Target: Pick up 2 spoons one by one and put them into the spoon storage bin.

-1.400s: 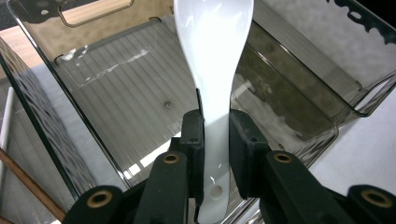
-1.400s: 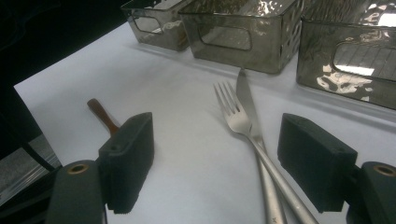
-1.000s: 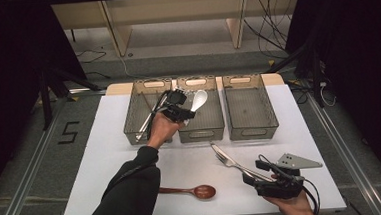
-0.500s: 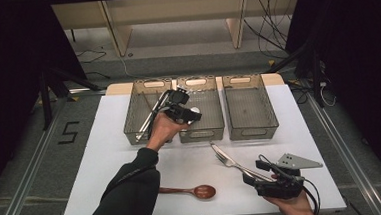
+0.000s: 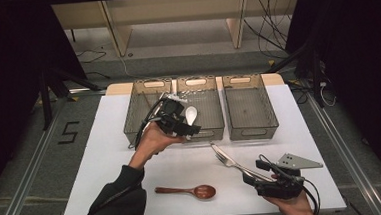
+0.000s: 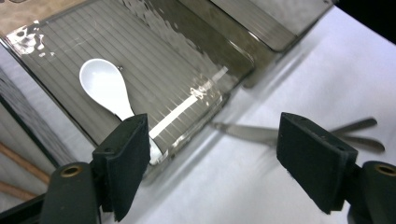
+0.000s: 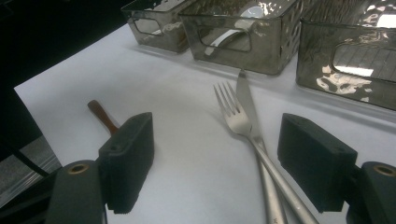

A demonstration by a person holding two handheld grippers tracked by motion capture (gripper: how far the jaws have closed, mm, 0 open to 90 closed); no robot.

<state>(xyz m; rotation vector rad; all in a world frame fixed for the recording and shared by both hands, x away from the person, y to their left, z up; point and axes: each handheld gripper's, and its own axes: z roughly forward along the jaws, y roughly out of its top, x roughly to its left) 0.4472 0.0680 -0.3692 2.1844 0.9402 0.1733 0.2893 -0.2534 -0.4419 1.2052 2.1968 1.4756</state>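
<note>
A white ceramic spoon [image 5: 191, 115] [image 6: 105, 87] lies loose in the middle grey bin [image 5: 214, 117] [image 6: 196, 51]. My left gripper [image 5: 189, 129] [image 6: 212, 140] hovers over that bin's near edge. Its jaws have just been opening and stand wide with nothing between the pads. A metal fork [image 5: 228, 160] [image 7: 233, 116] and a knife [image 5: 216, 149] [image 7: 244, 91] lie together on the white table [image 5: 106, 157]. Their handles run in between the jaws of my right gripper [image 5: 256, 174] [image 7: 215, 140], which is open near the front right edge, its pads clear of them.
Three grey bins stand in a row at the back: the left bin [image 5: 139, 115], the middle one and the right bin [image 5: 251, 111]. A wooden spoon [image 5: 188, 191] [image 7: 102, 116] lies near the front edge. Brown sticks [image 6: 16, 161] rest in the left bin.
My left gripper has let go of the white spoon, which now lies in the middle bin. The gripper opened and drew back toward the person. The right gripper has not moved.
</note>
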